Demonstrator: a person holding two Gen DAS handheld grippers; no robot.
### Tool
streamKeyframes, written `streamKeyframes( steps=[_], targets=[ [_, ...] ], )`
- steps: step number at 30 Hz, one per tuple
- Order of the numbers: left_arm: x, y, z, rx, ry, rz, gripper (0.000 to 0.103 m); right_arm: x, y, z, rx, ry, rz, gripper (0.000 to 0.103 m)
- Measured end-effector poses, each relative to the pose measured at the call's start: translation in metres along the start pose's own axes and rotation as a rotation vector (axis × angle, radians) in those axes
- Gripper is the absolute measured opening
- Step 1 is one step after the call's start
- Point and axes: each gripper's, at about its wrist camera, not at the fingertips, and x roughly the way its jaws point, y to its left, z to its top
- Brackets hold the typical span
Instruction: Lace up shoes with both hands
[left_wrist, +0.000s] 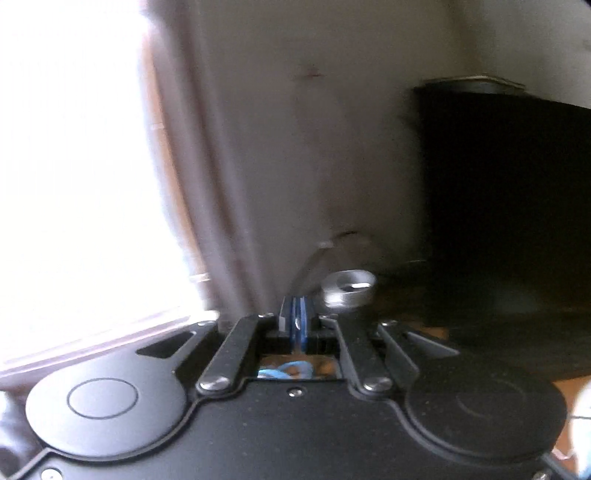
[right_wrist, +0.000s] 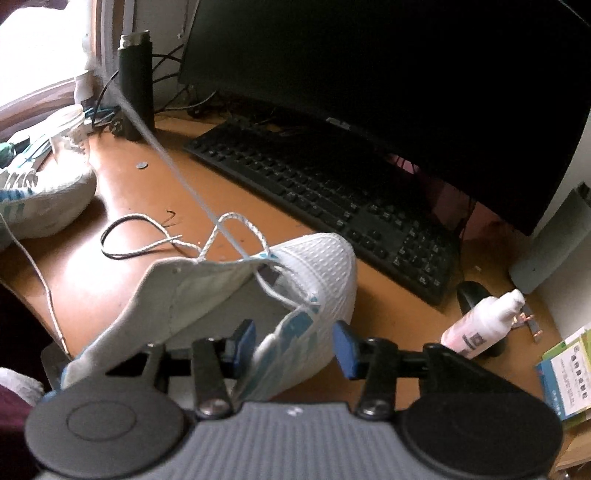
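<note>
While the white shoe (right_wrist: 258, 295) is lain on the brown bench (right_wrist: 122, 280), its side is straddled by the wide-open right tool (right_wrist: 291, 345). A white lace (right_wrist: 177, 173) is stretched tight from the eyelets toward the upper left. The left tool (left_wrist: 298, 325) is seen pressed shut, perhaps on that lace, though the view is blurred. A second shoe (right_wrist: 40, 199) is seen at the left, a keyboard (right_wrist: 332, 199) and monitor (right_wrist: 406, 92) behind.
</note>
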Motion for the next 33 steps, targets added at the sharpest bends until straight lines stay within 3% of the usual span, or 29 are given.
streamKeyframes(
  steps=[2,5,9,12,15,17,21,29,33],
  targets=[
    [-0.006,0.012,-0.004,-0.030,0.021,-0.008,0.000,-0.001,-0.001,0.000,0.003,-0.002,0.004,0.045],
    [-0.013,0.010,-0.011,0.033,0.025,0.011,0.000,-0.001,-0.001,0.000,0.002,0.000,0.005,0.045],
    [-0.024,0.003,-0.017,0.031,0.043,-0.087,0.000,-0.001,-0.001,0.001,0.006,0.003,0.006,0.045],
    [-0.035,0.003,-0.019,0.035,-0.008,-0.005,0.000,-0.002,0.001,0.002,-0.009,0.004,0.003,0.045],
    [-0.032,0.025,-0.017,-0.024,0.010,0.029,0.000,-0.001,-0.003,0.001,0.006,0.010,0.006,0.045],
    [-0.033,0.032,-0.018,-0.029,0.012,0.046,0.000,-0.002,-0.003,0.000,0.013,0.010,0.020,0.034],
    [-0.035,0.039,-0.022,-0.052,0.033,0.042,0.000,-0.003,-0.001,0.000,0.028,0.011,0.031,0.026],
    [-0.049,0.000,-0.028,0.008,0.099,-0.312,0.000,-0.005,0.000,0.002,0.022,0.014,0.046,0.025],
    [-0.057,-0.028,-0.025,0.035,0.115,-0.419,0.000,-0.012,0.002,0.009,0.022,-0.010,0.065,0.026]
  ],
)
